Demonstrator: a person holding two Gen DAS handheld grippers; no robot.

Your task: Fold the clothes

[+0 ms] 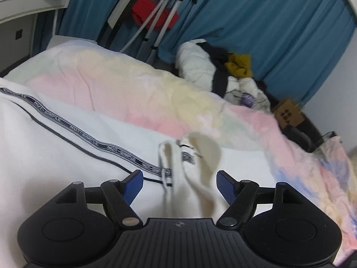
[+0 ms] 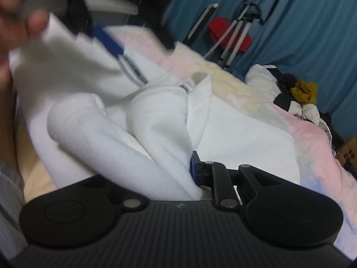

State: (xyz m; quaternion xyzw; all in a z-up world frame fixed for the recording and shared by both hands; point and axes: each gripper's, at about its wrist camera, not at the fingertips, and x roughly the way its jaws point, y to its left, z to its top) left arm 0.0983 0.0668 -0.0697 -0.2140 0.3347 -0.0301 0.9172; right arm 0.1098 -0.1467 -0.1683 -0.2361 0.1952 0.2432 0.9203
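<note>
A white garment point(image 1: 67, 147) with a dark lettered stripe lies on the bed. In the left wrist view my left gripper point(image 1: 179, 184) is open, its blue pads point(image 1: 226, 186) either side of a raised fold of the cloth point(image 1: 196, 174) without pinching it. In the right wrist view my right gripper point(image 2: 178, 169) is shut on a thick bunched fold of the same white garment point(image 2: 156, 122); only its right blue pad point(image 2: 193, 166) shows. The left gripper point(image 2: 109, 38) appears blurred at the upper left, over the cloth.
The bed has a pastel pink and yellow cover point(image 1: 138, 82). A pile of white and dark clothes point(image 1: 223, 71) lies at its far end. Beyond are blue curtains point(image 1: 279, 22), a metal stand with a red item point(image 1: 156, 15), a white desk point(image 1: 24, 6) and a cardboard box point(image 1: 287, 111).
</note>
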